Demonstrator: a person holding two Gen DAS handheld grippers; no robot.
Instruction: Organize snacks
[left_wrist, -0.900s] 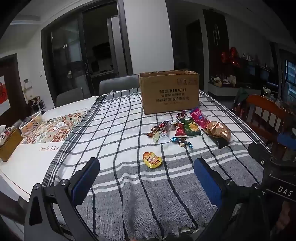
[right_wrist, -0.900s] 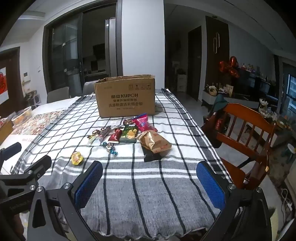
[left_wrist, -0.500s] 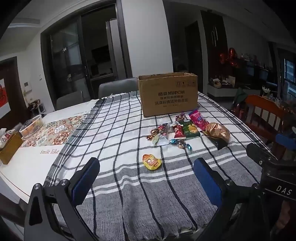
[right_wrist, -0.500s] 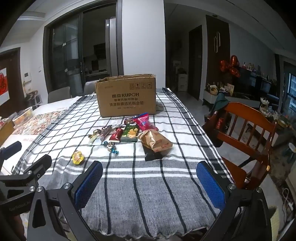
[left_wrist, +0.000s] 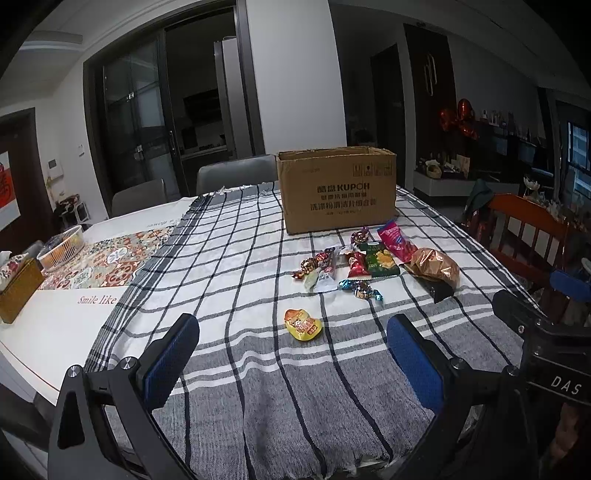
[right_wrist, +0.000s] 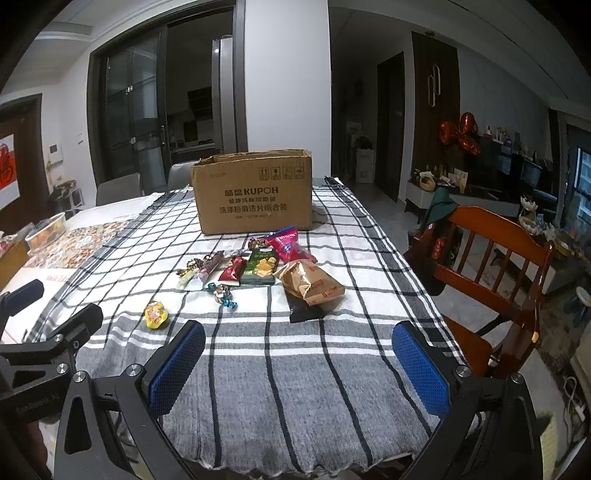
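Several snack packets lie in a loose group on the checked tablecloth (left_wrist: 229, 258) in front of an open cardboard box (left_wrist: 336, 194) (right_wrist: 255, 195). Among them are a yellow packet (left_wrist: 302, 324) (right_wrist: 156, 314) nearest me, a green chip bag (left_wrist: 378, 258) (right_wrist: 261, 266), a pink bag (left_wrist: 396, 240) (right_wrist: 289, 243), a brown foil bag (left_wrist: 436, 264) (right_wrist: 310, 282) and wrapped candies (left_wrist: 360, 288) (right_wrist: 221, 293). My left gripper (left_wrist: 291, 354) hovers open over the cloth's near edge, short of the yellow packet. My right gripper (right_wrist: 299, 362) is open too, nothing between its blue pads, short of the brown bag.
A wooden chair (right_wrist: 491, 266) stands at the table's right side. On the left lie a patterned mat (left_wrist: 107, 258), a white basket (left_wrist: 61, 247) and a tissue box (left_wrist: 14, 284). Grey chairs (left_wrist: 236, 177) stand behind the table.
Both views have shifted slightly: the box and snacks sit a little lower and closer in the frames. Both grippers stay open and empty.
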